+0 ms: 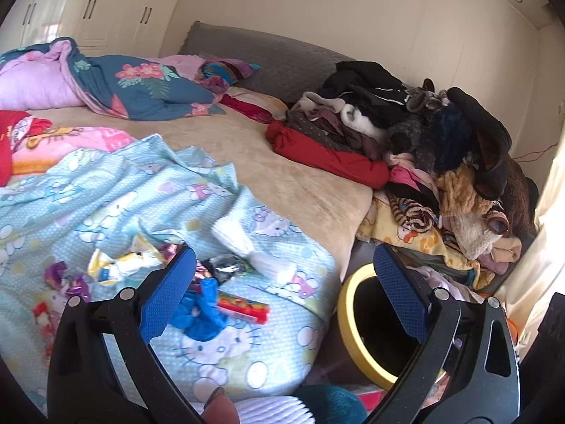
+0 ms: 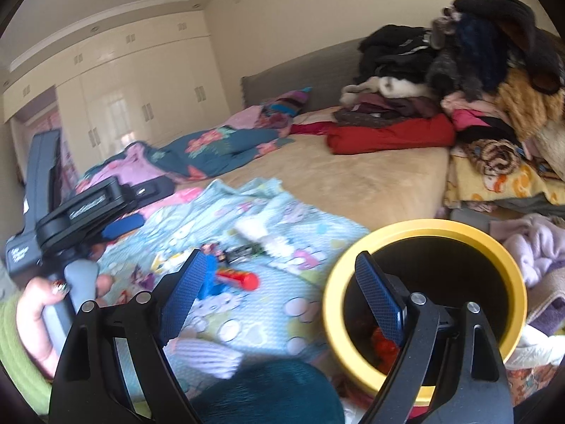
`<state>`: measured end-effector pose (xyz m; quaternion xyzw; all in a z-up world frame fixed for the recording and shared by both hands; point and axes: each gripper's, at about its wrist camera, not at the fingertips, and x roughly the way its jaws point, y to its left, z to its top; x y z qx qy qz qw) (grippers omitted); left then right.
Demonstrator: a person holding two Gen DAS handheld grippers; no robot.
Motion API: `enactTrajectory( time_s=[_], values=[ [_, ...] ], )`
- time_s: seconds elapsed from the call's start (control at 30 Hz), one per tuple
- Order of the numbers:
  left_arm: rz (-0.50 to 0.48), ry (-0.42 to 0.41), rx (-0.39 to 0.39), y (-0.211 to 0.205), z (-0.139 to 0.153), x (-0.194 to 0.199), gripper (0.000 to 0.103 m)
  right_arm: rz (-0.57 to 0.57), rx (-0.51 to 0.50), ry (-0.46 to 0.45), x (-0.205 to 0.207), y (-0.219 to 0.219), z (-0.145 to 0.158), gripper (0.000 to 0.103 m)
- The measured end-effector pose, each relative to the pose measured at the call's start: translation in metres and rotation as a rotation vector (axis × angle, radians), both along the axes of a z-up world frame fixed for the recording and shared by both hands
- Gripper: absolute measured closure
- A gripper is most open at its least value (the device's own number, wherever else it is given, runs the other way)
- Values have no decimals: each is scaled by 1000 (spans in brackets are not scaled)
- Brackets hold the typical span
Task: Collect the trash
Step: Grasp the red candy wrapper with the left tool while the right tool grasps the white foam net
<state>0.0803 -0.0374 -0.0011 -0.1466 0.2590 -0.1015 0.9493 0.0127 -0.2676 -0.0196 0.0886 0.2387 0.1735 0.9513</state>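
Trash lies scattered on the light-blue cartoon blanket point(image 1: 106, 194): a blue crumpled piece point(image 1: 201, 312), a red wrapper point(image 1: 243, 308), a white paper wad point(image 1: 252, 252), a yellow-white wrapper point(image 1: 120, 265) and purple foil scraps point(image 1: 67, 281). My left gripper point(image 1: 284, 293) hovers open above them, holding nothing. A yellow-rimmed black bin point(image 2: 423, 228) stands beside the bed, with red trash point(image 2: 385, 348) inside. My right gripper point(image 2: 282, 300) is open and empty, its right finger over the bin's mouth. In the right wrist view a hand point(image 2: 35, 321) holds the left gripper point(image 2: 81, 208) at the left.
A tall pile of clothes point(image 1: 406, 130) covers the bed's right side and spills toward the bin. Rumpled quilts point(image 1: 134, 84) lie by the grey headboard point(image 1: 275, 60). Bare beige sheet point(image 1: 282, 162) fills the middle. Cupboards point(image 2: 141, 99) line the far wall.
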Motion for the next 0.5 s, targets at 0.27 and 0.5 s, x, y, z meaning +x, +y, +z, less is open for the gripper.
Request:
enactTrajectory(
  time_s=[0.27,0.5],
  values=[
    [51,6,-1,29,-1,-5,11,152,-60,15,-11,47,-4,19],
    [120,13,-8,61,-1,-11,11,279,-131,38,-15,81,-9,18]
  ],
)
